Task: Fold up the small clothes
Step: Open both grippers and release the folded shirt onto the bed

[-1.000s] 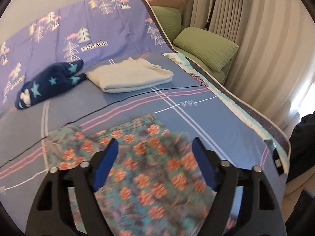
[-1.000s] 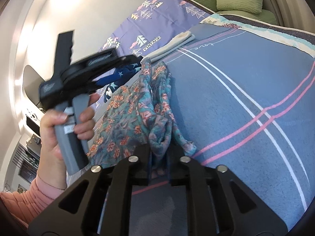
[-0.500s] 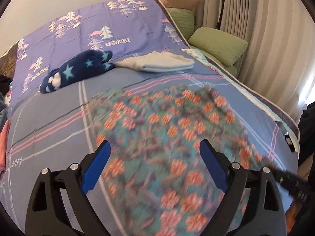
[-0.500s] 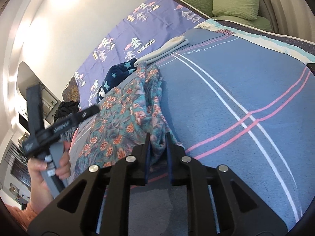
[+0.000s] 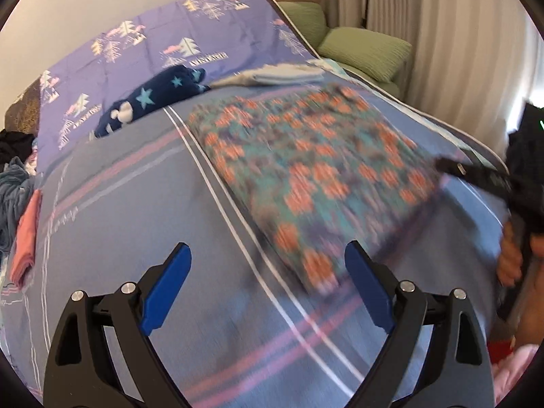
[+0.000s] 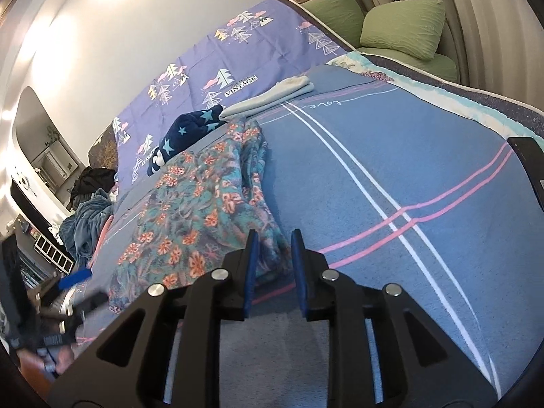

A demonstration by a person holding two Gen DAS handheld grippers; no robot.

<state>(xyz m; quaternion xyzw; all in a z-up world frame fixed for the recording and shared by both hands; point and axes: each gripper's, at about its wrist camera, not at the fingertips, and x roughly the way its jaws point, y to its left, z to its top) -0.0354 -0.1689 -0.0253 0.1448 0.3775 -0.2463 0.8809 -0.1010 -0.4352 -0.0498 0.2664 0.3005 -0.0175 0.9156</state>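
The small cloth [image 6: 204, 210] is teal with orange flowers. The bed cover [image 6: 425, 170] is blue with pink and white lines. The purple sheet [image 5: 153, 44] has little trees. A dark blue cloth [image 5: 149, 102] has light blue stars. The pillows [image 6: 404, 27] are green.

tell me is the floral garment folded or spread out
Mostly spread: the floral garment lies flat across the bedspread, with only its right edge bunched into ridges.
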